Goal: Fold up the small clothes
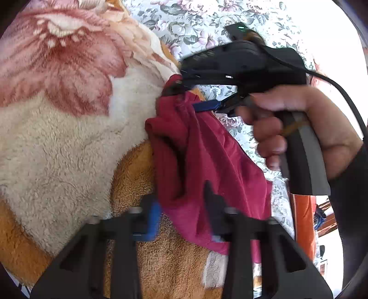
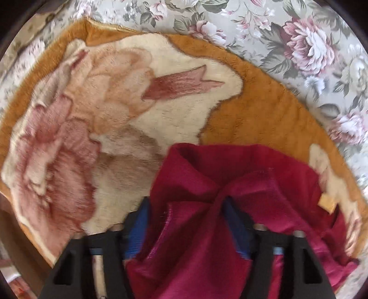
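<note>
A small dark red garment point(image 1: 202, 156) hangs stretched between my two grippers above a plush flowered blanket point(image 1: 69, 138). My left gripper point(image 1: 181, 214) has its blue-padded fingers on the garment's lower edge, with the cloth between them. My right gripper point(image 1: 184, 96), held by a hand, pinches the garment's upper edge. In the right wrist view the red garment point(image 2: 207, 207) bunches between the right gripper's point(image 2: 184, 220) fingers and drapes over them, above the blanket point(image 2: 115, 115).
The blanket, orange-brown with cream and pink flowers, lies on a grey floral bedsheet point(image 2: 299, 46). The sheet also shows in the left wrist view point(image 1: 195, 20). An orange object point(image 1: 303, 220) stands at the right, past the bed's edge.
</note>
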`<state>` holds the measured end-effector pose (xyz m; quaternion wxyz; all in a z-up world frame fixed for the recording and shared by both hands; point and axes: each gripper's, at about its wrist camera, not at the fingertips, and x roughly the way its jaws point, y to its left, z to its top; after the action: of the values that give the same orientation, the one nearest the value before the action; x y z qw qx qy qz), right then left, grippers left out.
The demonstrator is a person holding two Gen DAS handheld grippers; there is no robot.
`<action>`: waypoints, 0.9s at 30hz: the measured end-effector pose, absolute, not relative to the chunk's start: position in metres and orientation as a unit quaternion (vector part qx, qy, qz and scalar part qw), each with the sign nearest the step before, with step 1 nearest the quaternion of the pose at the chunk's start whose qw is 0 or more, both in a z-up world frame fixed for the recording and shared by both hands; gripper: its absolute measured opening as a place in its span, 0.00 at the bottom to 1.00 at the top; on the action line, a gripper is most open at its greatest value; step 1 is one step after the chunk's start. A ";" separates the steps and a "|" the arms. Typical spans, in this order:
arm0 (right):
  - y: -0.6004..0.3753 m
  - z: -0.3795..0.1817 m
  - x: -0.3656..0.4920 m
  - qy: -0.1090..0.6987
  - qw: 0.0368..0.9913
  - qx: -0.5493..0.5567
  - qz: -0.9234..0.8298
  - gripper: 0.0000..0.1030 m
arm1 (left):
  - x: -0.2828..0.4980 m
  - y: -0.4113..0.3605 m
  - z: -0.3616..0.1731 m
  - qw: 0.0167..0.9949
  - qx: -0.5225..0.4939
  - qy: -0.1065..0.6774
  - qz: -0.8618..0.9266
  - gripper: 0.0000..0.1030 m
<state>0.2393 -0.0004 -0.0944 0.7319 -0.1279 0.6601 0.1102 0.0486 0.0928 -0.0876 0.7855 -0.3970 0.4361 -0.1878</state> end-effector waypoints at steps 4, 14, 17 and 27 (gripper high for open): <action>-0.028 -0.071 0.233 0.648 0.741 -0.088 0.150 0.14 | 0.042 0.093 -0.075 0.802 -0.381 0.417 -0.194 0.14; -0.152 0.029 0.185 0.559 0.811 0.050 0.167 0.13 | 0.013 0.012 0.007 0.846 -0.270 0.357 -0.289 0.12; -0.208 0.051 0.160 0.547 0.823 0.045 0.148 0.13 | 0.007 -0.038 0.021 0.836 -0.242 0.358 -0.338 0.12; -0.353 0.011 0.112 0.565 0.818 0.082 0.066 0.12 | -0.006 -0.163 -0.008 0.772 -0.151 0.454 -0.418 0.12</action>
<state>0.1121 -0.3529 0.0107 0.8184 0.0816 0.5651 0.0655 -0.0057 -0.1634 -0.0083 0.7721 -0.1509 0.4544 -0.4177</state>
